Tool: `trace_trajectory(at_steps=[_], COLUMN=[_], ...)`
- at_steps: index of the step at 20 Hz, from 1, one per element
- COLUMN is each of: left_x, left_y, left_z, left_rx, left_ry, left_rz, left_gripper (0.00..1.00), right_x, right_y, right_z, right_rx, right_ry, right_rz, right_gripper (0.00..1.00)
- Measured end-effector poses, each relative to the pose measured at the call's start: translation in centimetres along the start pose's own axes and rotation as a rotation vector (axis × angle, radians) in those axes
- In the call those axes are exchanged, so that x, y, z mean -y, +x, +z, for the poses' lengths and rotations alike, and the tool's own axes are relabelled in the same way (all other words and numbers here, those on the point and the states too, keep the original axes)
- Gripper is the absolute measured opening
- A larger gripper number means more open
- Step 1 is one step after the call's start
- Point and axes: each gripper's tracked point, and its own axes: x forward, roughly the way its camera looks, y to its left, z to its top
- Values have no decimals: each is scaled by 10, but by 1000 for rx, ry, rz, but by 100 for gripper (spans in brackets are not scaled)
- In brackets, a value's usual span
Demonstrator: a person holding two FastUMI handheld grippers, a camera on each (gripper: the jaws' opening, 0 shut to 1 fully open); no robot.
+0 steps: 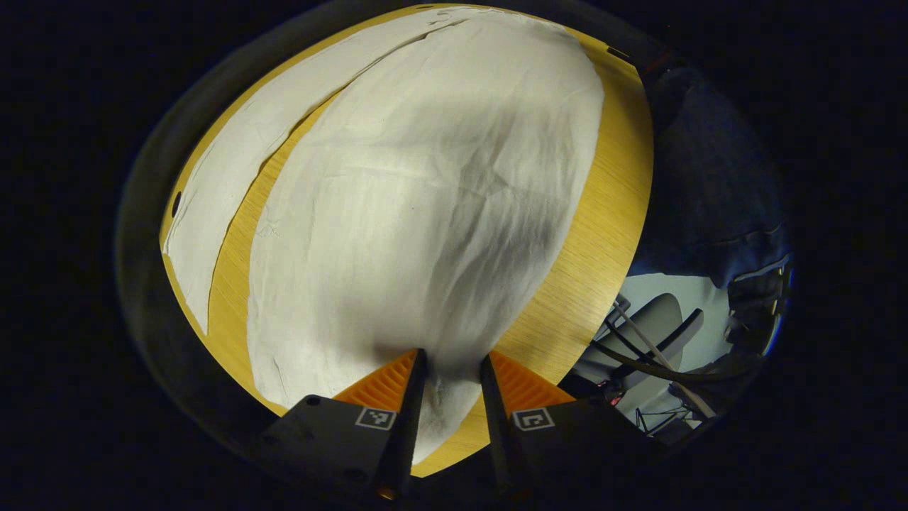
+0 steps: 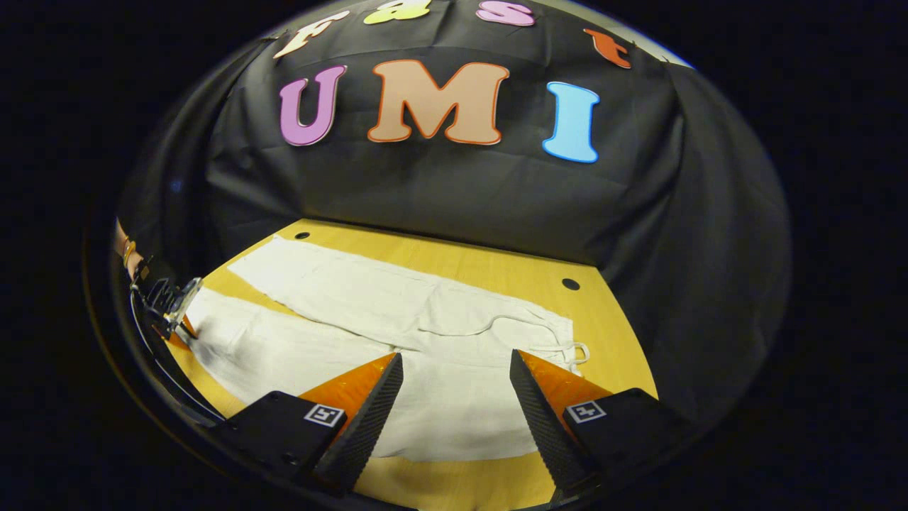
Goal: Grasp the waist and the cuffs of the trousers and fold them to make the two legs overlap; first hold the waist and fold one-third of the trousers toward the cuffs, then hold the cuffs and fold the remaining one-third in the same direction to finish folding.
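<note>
White trousers (image 2: 397, 319) lie flat on the wooden table (image 2: 496, 266), with the legs spread apart and the waist and its drawstring (image 2: 567, 348) to the right. In the left gripper view the near leg (image 1: 425, 199) runs away from me, and the other leg (image 1: 213, 191) lies to its left. My left gripper (image 1: 454, 365) stands astride the near leg's cuff, with the fingers apart and cloth between them. It also shows far left in the right gripper view as the left gripper (image 2: 167, 305), at that cuff. My right gripper (image 2: 454, 369) hovers open over the waist end, touching nothing.
The booth's black cloth wall (image 2: 440, 191) rises behind the table. Two small holes (image 2: 571, 284) mark the table's far edge. Past the table's right edge I see a person's dark clothing (image 1: 709, 177) and a chair base (image 1: 652, 341) on the floor.
</note>
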Motion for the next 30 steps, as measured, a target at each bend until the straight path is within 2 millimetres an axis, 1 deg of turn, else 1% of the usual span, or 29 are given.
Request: trace_trajectory(at_steps=[1, 2, 3, 4, 5, 9, 12, 13, 14, 18, 20, 24, 29, 30], left_x=[-1, -3, -4, -6, -5, -7, -7, -7, -8, -7, -8, -8, -9, -8], left_y=[-2, -1, -3, -2, -3, -3, -2, -2, -2, -3, -3, -3, -2, -2], left_z=[0, -1, -2, -2, -2, -2, -2, -2, -2, -2, -2, -2, -2, -2], left_rx=[-5, -8, -10, -14, -22, -32, -35, -39, -40, -45, -43, -45, -48, -48], left_ry=[-5, -8, -14, -20, -25, -2, -22, -24, -23, -27, -22, -24, -24, -26], left_rz=[2, 8, 16, 19, 16, 16, 25, 30, 33, 44, 46, 39, 41, 41], left_gripper=[36, 31, 19, 13, 2, 0, 0, 0, 0, 0, 0, 0, 0, 0], right_x=[-3, -6, -7, -8, -8, 0, 7, 12, 21, 35, 37, 42, 41, 40], right_y=[3, 6, 9, 10, 12, 15, 16, 16, 15, 14, 13, 20, 30, 29], right_z=[-5, -13, -18, -24, -28, -55, -88, -98, -111, -145, -165, -187, -197, -199], right_rx=[-20, -37, -51, -67, -83, -156, -257, -294, -333, -461, -545, -635, -704, -721], right_ry=[-12, -25, -43, -65, -91, -269, -406, -453, -501, -597, -622, -685, -683, -688], right_rz=[25, 48, 69, 86, 100, 180, 271, 292, 308, 391, 439, 487, 516, 525], right_gripper=[98, 98, 98, 98, 98, 98, 98, 98, 98, 98, 97, 98, 97, 98])
